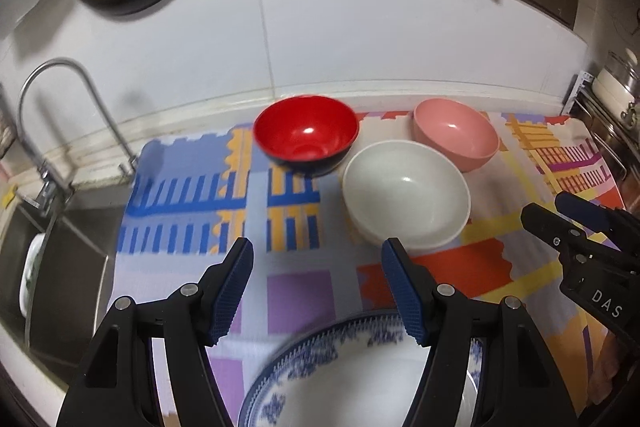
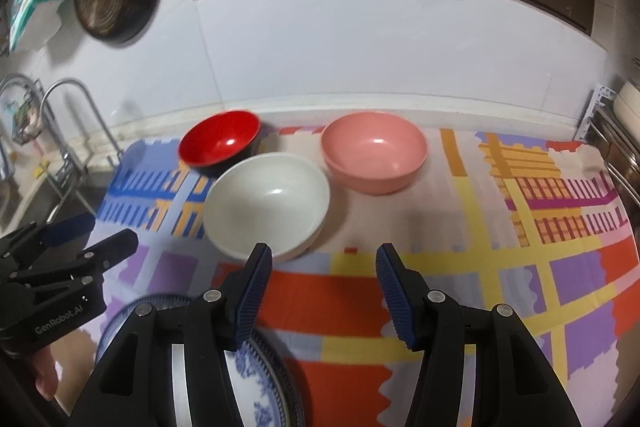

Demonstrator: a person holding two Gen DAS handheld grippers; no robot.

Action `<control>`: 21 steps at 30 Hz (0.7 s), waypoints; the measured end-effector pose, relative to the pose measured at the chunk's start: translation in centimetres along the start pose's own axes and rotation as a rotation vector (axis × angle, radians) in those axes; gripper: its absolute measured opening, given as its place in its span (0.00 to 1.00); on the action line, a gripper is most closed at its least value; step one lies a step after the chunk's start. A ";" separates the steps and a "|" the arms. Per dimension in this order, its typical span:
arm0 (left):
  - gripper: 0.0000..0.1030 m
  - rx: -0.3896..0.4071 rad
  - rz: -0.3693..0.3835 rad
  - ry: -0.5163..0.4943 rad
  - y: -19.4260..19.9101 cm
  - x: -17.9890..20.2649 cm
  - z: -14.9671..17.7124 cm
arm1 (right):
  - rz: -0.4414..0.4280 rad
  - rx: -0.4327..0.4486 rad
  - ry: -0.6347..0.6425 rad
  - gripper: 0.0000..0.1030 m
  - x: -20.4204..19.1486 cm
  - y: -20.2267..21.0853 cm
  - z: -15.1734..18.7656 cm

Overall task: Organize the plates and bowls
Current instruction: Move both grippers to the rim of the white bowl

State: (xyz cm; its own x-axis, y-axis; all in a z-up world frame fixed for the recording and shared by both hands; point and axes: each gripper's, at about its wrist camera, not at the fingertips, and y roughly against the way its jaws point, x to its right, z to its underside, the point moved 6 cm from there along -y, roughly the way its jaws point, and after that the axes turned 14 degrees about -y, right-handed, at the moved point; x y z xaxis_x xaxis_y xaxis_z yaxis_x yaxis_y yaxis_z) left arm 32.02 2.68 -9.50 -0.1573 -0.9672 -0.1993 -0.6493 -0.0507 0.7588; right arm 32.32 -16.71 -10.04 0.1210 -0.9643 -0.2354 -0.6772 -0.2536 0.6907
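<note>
Three bowls sit on the patterned mat (image 2: 500, 239) that covers the worktop: a red bowl (image 1: 306, 133) at the back left, a pink bowl (image 1: 456, 133) at the back right, and a white bowl (image 1: 406, 195) in front, between them. In the right wrist view the white bowl's rim overlaps the red one; whether they touch is unclear. The pink bowl stands apart. A blue-patterned plate (image 1: 360, 367) lies nearest, right under the left tool (image 1: 318, 291).

Both tools are empty with jaws spread wide — the left hangs above the plate's far edge, the right tool (image 2: 324, 289) over bare mat just in front of the white bowl.

All three bowls look glossy and stiff, with thin rims. The red and pink ones are probably light plastic or melamine; the white one could be ceramic and heavier, so it likely deserves a firmer hold. Smooth glaze is slippery, so the best grip is probably across the rim, one finger inside the wall and one outside, where the ribbed pads (image 1: 234, 291) can bite.

The plate appears to be ceramic — fragile and flat on the mat. Its edge offers little to grasp, so tipping or sliding it may be needed first.
</note>
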 end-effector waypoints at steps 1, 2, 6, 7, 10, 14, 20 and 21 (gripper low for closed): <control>0.64 0.001 0.005 -0.006 -0.4 0.0 -0.3 | 0.002 0.003 -0.006 0.54 0.1 -0.2 -0.2; 0.64 0.004 0.013 -0.011 -0.8 0.0 -0.6 | 0.004 0.005 -0.012 0.54 0.1 -0.4 -0.4; 0.64 -0.008 0.033 -0.015 -2.6 -0.2 -1.3 | 0.010 -0.016 -0.036 0.54 0.2 -1.7 -0.9; 0.64 -0.014 0.042 -0.016 -3.2 -0.2 -1.5 | 0.012 -0.021 -0.037 0.54 0.2 -2.0 -1.0; 0.64 -0.034 0.062 -0.023 -5.0 -0.2 -1.9 | 0.022 -0.040 -0.039 0.54 0.1 -3.4 -1.1; 0.64 -0.055 0.084 -0.025 -7.0 -0.1 -2.3 | 0.020 -0.082 -0.060 0.54 0.2 -5.5 -1.2; 0.61 -0.080 0.126 -0.013 -9.4 0.0 -2.6 | 0.029 -0.123 -0.069 0.53 0.0 -8.0 -1.3; 0.59 -0.085 0.134 -0.013 -9.7 0.1 -2.7 | 0.029 -0.127 -0.069 0.53 0.0 -8.3 -1.3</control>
State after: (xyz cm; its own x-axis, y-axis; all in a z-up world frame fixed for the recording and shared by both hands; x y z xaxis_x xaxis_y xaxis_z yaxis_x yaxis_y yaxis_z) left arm 40.30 2.39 -15.22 -0.2486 -0.9634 -0.1008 -0.5568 0.0570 0.8287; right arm 38.93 -14.65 -14.86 0.0493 -0.9650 -0.2574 -0.5815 -0.2373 0.7781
